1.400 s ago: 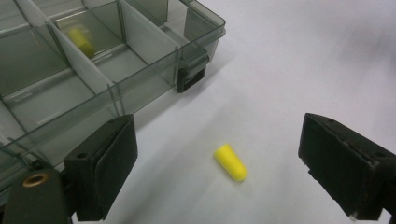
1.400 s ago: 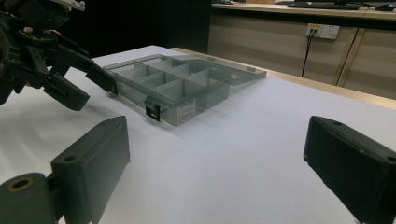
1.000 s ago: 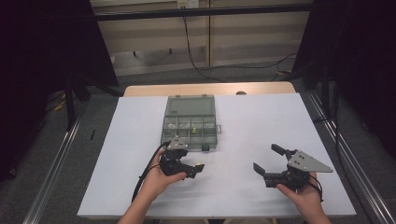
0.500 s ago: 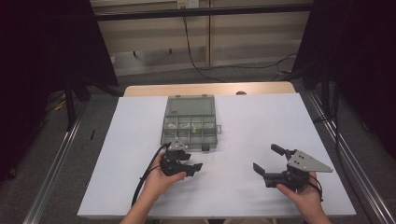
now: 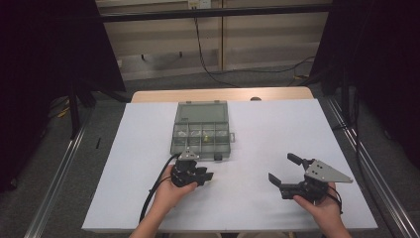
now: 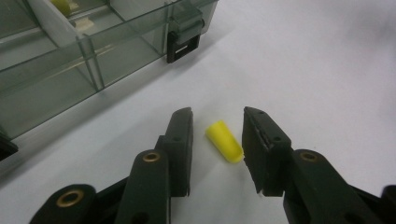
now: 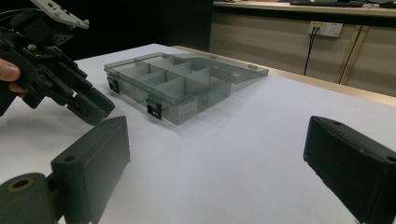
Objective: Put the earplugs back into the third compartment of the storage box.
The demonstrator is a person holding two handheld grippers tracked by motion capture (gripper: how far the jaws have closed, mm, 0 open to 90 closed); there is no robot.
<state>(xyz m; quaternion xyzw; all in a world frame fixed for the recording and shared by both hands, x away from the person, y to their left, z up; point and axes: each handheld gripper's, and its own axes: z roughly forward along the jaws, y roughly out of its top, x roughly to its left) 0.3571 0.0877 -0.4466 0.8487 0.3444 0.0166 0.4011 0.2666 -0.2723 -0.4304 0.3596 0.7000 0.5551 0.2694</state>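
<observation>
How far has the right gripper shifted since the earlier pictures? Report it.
No. The right gripper sits at the same spot on the white table, equally far from the compartment box.

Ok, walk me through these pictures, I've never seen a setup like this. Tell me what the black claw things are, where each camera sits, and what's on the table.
A person sits at a table covered in white and holds a hand tool in each hand. Each tool has two black jaws that squeeze together like tongs.

The high view looks down from above the person: the left gripper is at its left, the right gripper at its right. The other two pictures come from small cameras riding on each tool, looking along its jaws.

On the table lies a clear grey compartment box with its lid open. Just in front of it lies a small yellow cap-shaped piece.

The left gripper's jaws have just been closing around that yellow piece; it sits between them, but a gap on one side still shows. The right gripper is wide open and holds nothing.
</observation>
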